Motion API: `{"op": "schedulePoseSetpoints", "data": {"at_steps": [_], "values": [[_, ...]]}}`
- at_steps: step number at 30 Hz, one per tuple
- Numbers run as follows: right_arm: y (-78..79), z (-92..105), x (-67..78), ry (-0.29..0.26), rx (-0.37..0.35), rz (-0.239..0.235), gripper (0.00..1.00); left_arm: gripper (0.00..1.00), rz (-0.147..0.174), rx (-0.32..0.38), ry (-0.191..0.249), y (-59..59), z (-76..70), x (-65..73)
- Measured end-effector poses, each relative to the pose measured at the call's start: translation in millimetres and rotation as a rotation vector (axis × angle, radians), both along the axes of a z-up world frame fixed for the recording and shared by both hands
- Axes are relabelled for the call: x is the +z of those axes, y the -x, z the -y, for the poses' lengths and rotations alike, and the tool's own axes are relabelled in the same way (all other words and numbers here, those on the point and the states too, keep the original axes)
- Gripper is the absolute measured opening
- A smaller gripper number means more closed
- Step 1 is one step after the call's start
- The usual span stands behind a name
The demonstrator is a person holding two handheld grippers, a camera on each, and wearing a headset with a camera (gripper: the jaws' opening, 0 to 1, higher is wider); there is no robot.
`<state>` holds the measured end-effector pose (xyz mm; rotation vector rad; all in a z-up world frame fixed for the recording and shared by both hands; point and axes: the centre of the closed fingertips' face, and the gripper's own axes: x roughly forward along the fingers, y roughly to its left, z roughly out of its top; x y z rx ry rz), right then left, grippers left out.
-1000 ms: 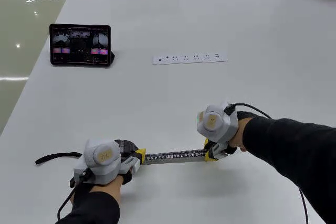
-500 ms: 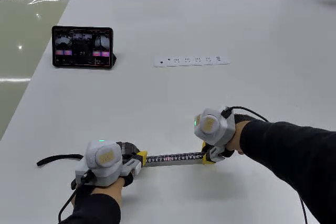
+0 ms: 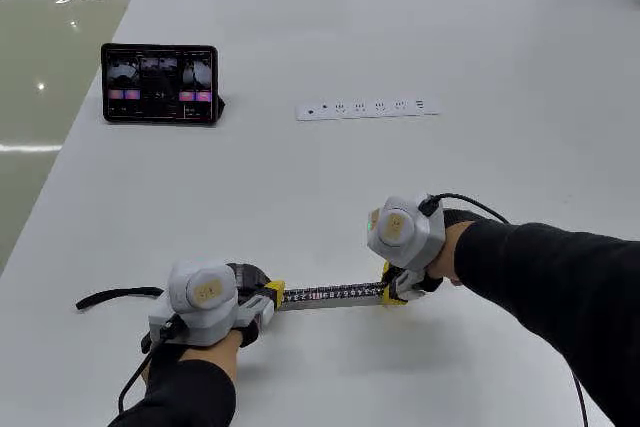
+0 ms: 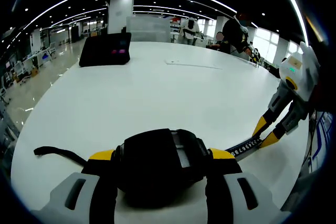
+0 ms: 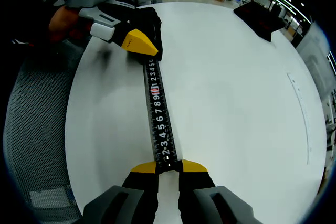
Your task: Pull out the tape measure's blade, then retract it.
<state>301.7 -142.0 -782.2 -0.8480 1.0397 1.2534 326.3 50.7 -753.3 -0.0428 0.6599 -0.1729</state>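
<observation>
Our left hand-held gripper (image 4: 163, 154) clamps the tape measure case (image 4: 155, 169) to anchor it on the desk (image 3: 400, 177). Our right hand-held gripper (image 5: 168, 167) pinches the tip of the blade (image 5: 157, 111) — countering the recoil, we judge.

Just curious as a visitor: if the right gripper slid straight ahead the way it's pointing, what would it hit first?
Following the blade it grips, the right gripper would most likely meet the tape measure's black case, clamped in the left gripper, whose yellow-tipped jaw sits alongside it.
</observation>
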Motion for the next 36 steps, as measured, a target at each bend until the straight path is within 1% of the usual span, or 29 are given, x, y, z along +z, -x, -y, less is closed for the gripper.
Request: {"op": "schedulePoseSetpoints", "data": {"at_steps": [11, 17, 24, 28, 36], "values": [[-0.1, -3.7, -0.3, -0.011, 0.04, 0.01, 0.1, 0.65, 0.002, -0.002, 0.001, 0.4, 0.3, 0.1], [-0.2, -6.0, -0.3, -0.025, 0.027, 0.008, 0.1, 0.64, -0.002, -0.004, 0.01, 0.5, 0.3, -0.3], [-0.7, -8.6, -0.1, -0.019, 0.036, 0.008, 0.1, 0.64, -0.009, -0.005, 0.013, 0.3, 0.7, -0.8], [-1.0, -9.2, -0.6, -0.018, 0.059, 0.013, 0.1, 0.64, -0.009, -0.004, 0.014, 0.2, 0.8, -0.7], [-1.4, -12.8, -0.5, -0.009, 0.05, 0.014, 0.1, 0.64, -0.012, -0.004, 0.017, -0.4, 0.5, -1.1]]}}
